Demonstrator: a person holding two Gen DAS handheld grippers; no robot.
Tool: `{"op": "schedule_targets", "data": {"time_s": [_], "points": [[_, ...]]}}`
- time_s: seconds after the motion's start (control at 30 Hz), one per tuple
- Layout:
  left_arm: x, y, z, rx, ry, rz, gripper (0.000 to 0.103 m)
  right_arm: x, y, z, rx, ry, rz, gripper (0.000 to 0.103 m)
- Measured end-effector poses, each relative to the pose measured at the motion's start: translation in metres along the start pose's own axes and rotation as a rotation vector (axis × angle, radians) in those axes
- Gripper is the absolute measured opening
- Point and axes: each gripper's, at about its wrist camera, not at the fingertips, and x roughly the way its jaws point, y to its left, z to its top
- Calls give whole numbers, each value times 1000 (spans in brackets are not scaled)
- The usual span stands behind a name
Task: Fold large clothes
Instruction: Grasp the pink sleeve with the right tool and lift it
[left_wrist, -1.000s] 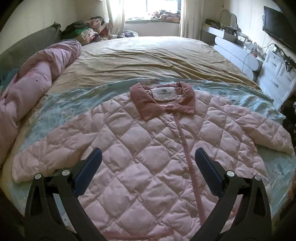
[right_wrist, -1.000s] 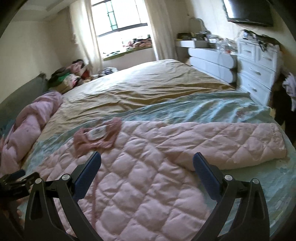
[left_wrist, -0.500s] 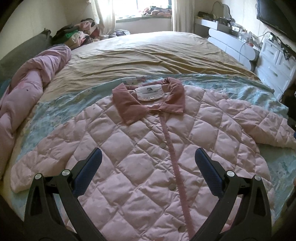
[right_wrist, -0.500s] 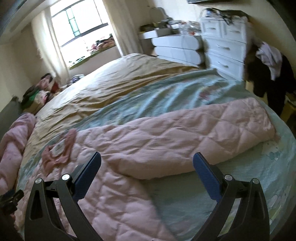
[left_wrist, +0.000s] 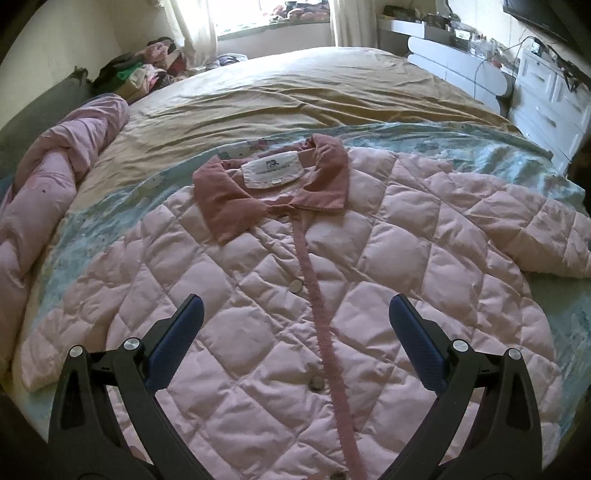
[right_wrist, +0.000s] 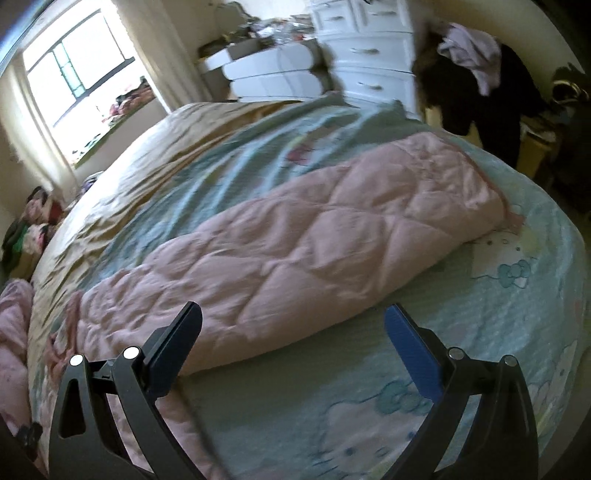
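Observation:
A pink quilted jacket (left_wrist: 362, 280) lies spread flat, front up and buttoned, on the bed, with a darker pink collar (left_wrist: 273, 192) toward the far side and both sleeves stretched out. My left gripper (left_wrist: 295, 317) is open and empty, hovering over the jacket's chest. My right gripper (right_wrist: 293, 325) is open and empty, just in front of the jacket's right sleeve (right_wrist: 325, 240), which lies across the light blue cartoon-print sheet (right_wrist: 498, 314). The sleeve's cuff (right_wrist: 495, 199) points toward the bed's right edge.
A rolled pink duvet (left_wrist: 48, 192) lies along the left side of the bed. A tan sheet (left_wrist: 295, 96) covers the far half. White drawers (right_wrist: 369, 55) and dark hanging clothes (right_wrist: 476, 96) stand right of the bed. A clothes pile (left_wrist: 147, 74) sits by the window.
My left gripper has moved in closer over the jacket's chest. My right gripper has swung right, from over the jacket's body to the outstretched right sleeve near the bed's edge.

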Motion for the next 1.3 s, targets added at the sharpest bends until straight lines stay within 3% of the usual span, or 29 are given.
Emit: {"op": "schedule_targets", "data": {"time_s": [0.2, 0.3, 0.4, 0.47, 0.63, 0.77, 0.83, 0.9, 1.0, 1.13, 1.3], "points": [[10, -4, -1, -21, 27, -64, 94, 22, -30, 15, 91, 40, -54, 99], [9, 3, -2, -46, 49, -53, 94, 36, -44, 23, 159, 82, -22, 99], [2, 21, -1, -101, 69, -35, 94, 60, -63, 32, 241, 140, -45, 99], [-5, 32, 0, -124, 64, -14, 94, 77, -84, 35, 333, 176, 2, 99], [-3, 44, -1, -119, 54, -3, 94, 88, -106, 46, 390, 95, 41, 99], [16, 59, -1, -148, 92, 13, 94, 94, -119, 54, 460, 29, 52, 99], [18, 71, 0, -177, 79, 2, 94, 94, -123, 56, 478, 11, 55, 89], [17, 81, 0, -201, 67, -2, 94, 88, -122, 59, 465, -18, 58, 47], [14, 96, 0, -213, 59, -6, 94, 75, -122, 67, 439, -61, 119, 28], [8, 119, 2, -203, 26, 33, 94, 43, -94, 86, 388, -129, 202, 20], [-5, 150, 11, -200, -30, 102, 94, -16, -25, 108, 208, -243, 293, 17]]}}
